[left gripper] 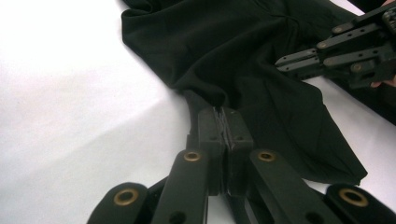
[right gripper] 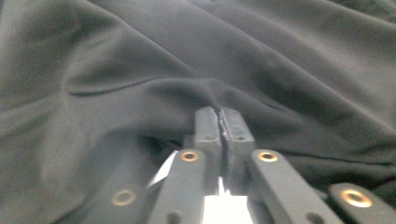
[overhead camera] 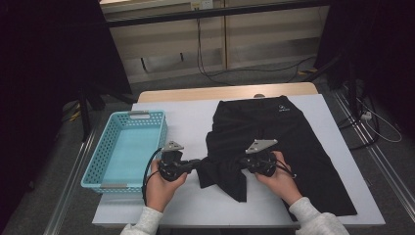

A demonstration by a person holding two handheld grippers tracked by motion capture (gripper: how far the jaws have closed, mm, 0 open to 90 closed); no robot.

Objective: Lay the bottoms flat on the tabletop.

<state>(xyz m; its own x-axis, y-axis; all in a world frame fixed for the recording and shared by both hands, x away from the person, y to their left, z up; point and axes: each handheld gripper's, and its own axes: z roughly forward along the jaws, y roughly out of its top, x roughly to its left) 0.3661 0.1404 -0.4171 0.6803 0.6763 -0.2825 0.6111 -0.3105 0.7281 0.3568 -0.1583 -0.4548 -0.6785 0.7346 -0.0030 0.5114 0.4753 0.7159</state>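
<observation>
A black garment (overhead camera: 274,127) with a small white logo near its far hem lies spread on the white table cover (overhead camera: 181,112), its near left part bunched up. My left gripper (overhead camera: 198,163) points right and is shut on the bunched corner. In the left gripper view the jaws (left gripper: 225,117) pinch the cloth edge (left gripper: 224,51). My right gripper (overhead camera: 241,161) points left into the same bunch. In the right gripper view its jaws (right gripper: 222,116) are pressed together on a raised fold of the black cloth (right gripper: 140,56). The right gripper (left gripper: 327,56) also appears in the left gripper view, at the upper right.
A light blue plastic basket (overhead camera: 128,152) stands at the table's left edge, with nothing inside it. Bare white cover lies between the basket and the garment and along the near edge. The wooden table edge (overhead camera: 225,92) shows at the back; beyond it are floor cables.
</observation>
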